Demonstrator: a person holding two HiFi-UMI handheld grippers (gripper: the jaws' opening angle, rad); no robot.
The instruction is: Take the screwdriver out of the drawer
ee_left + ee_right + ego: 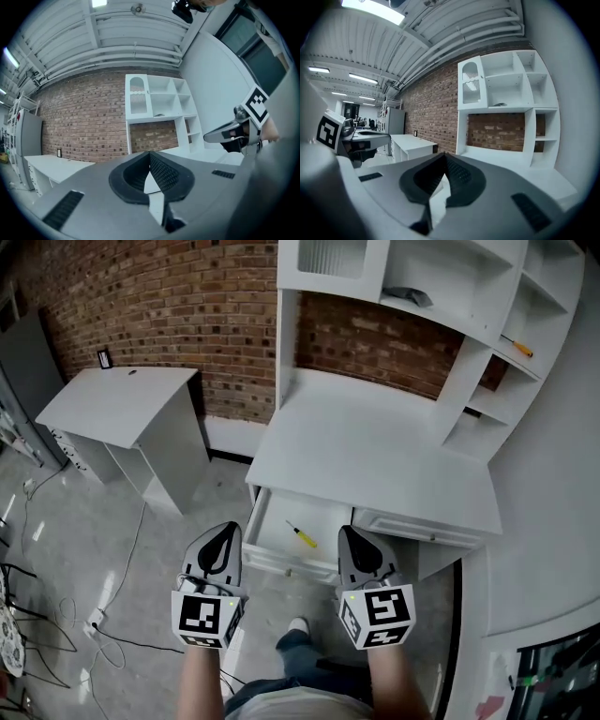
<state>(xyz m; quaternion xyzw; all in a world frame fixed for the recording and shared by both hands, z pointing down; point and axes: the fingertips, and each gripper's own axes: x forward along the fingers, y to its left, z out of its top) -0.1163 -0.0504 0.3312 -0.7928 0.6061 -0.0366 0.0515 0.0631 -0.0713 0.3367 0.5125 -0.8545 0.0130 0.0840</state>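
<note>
Status: we are holding left gripper and right gripper clenched, both empty, just short of open drawer.

Screwdriver is lying on drawer floor (yellow handle), untouched.

Risks we are anticipating:
- clenched jaws shoving tool deeper instead of straddling it
- pads slipping off thin shaft
- gripper body striking drawer front
- confusing it with second screwdriver on shelf

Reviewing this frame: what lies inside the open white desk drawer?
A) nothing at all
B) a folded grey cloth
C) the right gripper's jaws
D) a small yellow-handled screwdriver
D: the small yellow-handled screwdriver lies alone on the bottom of the open white desk drawer.
</note>
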